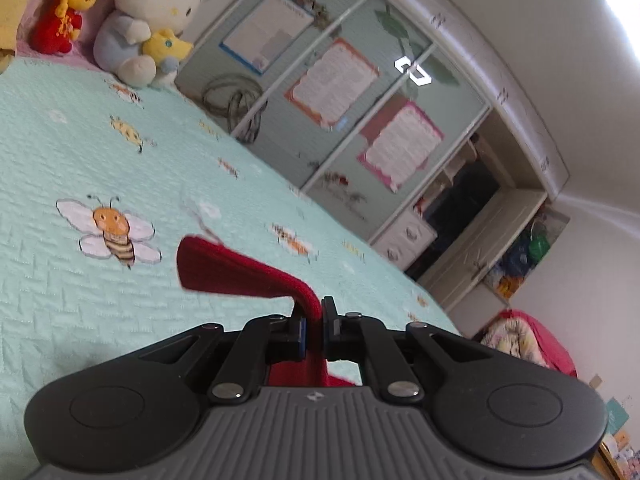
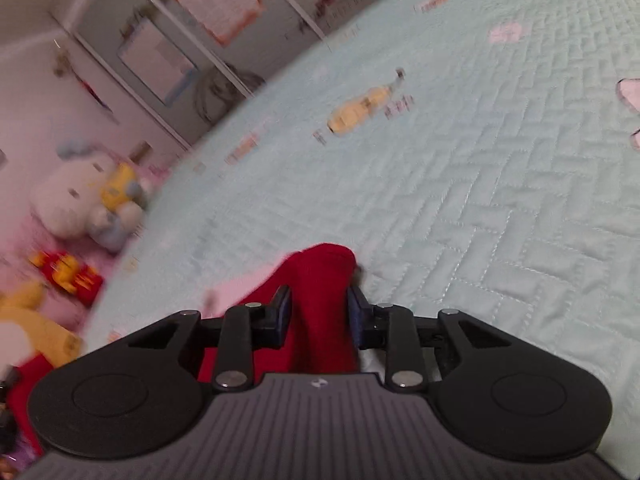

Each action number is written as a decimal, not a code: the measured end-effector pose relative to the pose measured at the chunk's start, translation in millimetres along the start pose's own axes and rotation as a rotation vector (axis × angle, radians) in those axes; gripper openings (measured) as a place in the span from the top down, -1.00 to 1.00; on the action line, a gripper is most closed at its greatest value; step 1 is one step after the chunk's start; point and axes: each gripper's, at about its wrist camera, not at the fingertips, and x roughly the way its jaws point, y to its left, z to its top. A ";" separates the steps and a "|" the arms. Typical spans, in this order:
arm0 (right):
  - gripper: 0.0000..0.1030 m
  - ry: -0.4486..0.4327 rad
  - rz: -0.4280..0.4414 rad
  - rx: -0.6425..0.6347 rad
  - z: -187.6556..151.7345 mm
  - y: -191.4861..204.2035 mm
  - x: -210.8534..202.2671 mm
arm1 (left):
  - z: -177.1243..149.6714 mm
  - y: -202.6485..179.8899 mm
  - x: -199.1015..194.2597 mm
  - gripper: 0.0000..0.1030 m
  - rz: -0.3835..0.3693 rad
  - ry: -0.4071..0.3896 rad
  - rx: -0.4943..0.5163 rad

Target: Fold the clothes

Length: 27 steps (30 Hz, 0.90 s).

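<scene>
A red knitted garment (image 1: 224, 268) hangs from my left gripper (image 1: 314, 312), which is shut on a fold of it; a flap of the cloth sticks out to the left over the bedspread. In the right wrist view the same red garment (image 2: 324, 268) fills the gap between the fingers of my right gripper (image 2: 318, 300), and both pads press against the bunched cloth. Underneath lies a mint-green quilted bedspread (image 1: 80, 140) printed with bees (image 2: 480, 200). The rest of the garment is hidden below the gripper bodies.
Plush toys (image 1: 152, 12) sit at the head of the bed, blurred in the right wrist view (image 2: 80, 196). A wardrobe with sliding doors and posters (image 1: 340, 92) stands beyond the bed's far edge. A pink bundle of bedding (image 1: 528, 340) lies on the floor.
</scene>
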 end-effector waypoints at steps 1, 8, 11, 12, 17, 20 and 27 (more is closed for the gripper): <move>0.39 -0.014 0.017 -0.002 -2.7 0.5 -16.0 | -0.3 -2.0 -0.9 0.91 -0.001 0.010 0.010; 0.23 0.067 -0.053 -0.250 -87.1 18.2 -173.6 | 11.7 -29.1 -2.3 0.91 -0.015 0.035 0.063; -0.01 0.074 -0.102 -0.428 -146.5 45.1 -232.0 | 18.5 -52.3 1.1 0.91 -0.032 0.046 0.116; -0.01 0.089 -0.133 -0.519 -168.8 57.8 -240.2 | 19.8 -61.0 2.4 0.91 -0.039 0.048 0.138; 0.05 0.168 -0.313 -0.991 -265.8 110.0 -244.7 | 21.6 -100.8 7.9 0.90 -0.070 0.081 0.223; 0.21 0.166 -0.476 -1.235 -302.5 115.5 -225.1 | 23.0 -118.0 9.0 0.90 -0.093 0.096 0.277; 0.81 0.178 -0.390 -0.844 -248.0 104.6 -229.6 | 36.1 -135.6 17.3 0.90 -0.143 0.102 0.316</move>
